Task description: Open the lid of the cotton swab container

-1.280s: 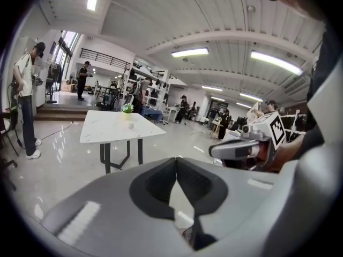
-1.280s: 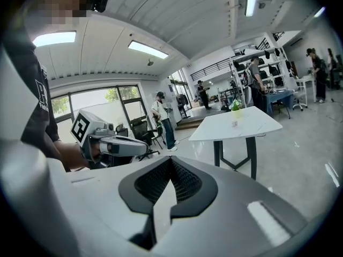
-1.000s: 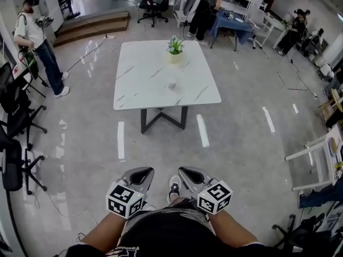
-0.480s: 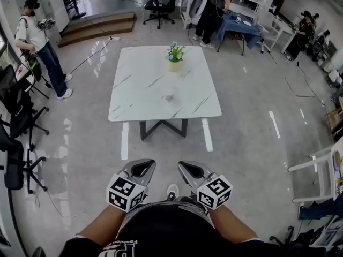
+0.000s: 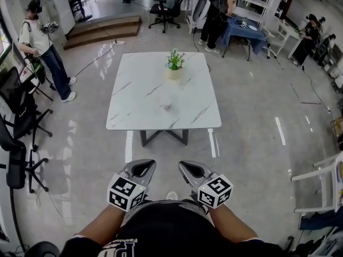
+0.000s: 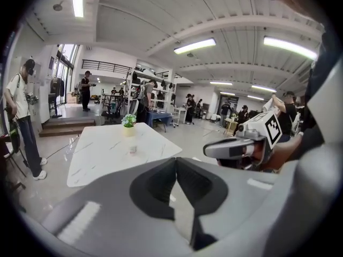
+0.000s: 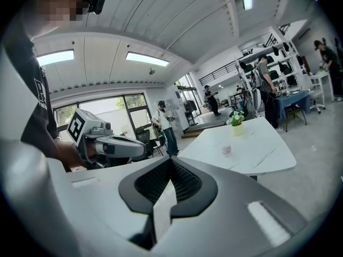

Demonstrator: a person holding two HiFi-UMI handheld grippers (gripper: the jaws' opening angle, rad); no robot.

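A small clear cotton swab container (image 5: 167,106) stands near the middle of a white marble table (image 5: 139,111), far ahead of me. It also shows as a tiny cup, the container (image 6: 133,150) in the left gripper view and the container (image 7: 226,151) in the right gripper view. My left gripper (image 5: 143,164) and right gripper (image 5: 186,165) are held close to my waist, side by side, both shut with nothing between the jaws. Several steps of floor lie between them and the table.
A potted plant (image 5: 174,64) sits at the table's far side. Black office chairs (image 5: 16,143) stand at the left, a person (image 5: 43,47) beyond them. White shelving and a white frame (image 5: 321,170) are at the right. More people and desks stand behind the table.
The table has drawn nearer and lower in the head view as I walk toward it. Both grippers stay shut in the same place by my waist.
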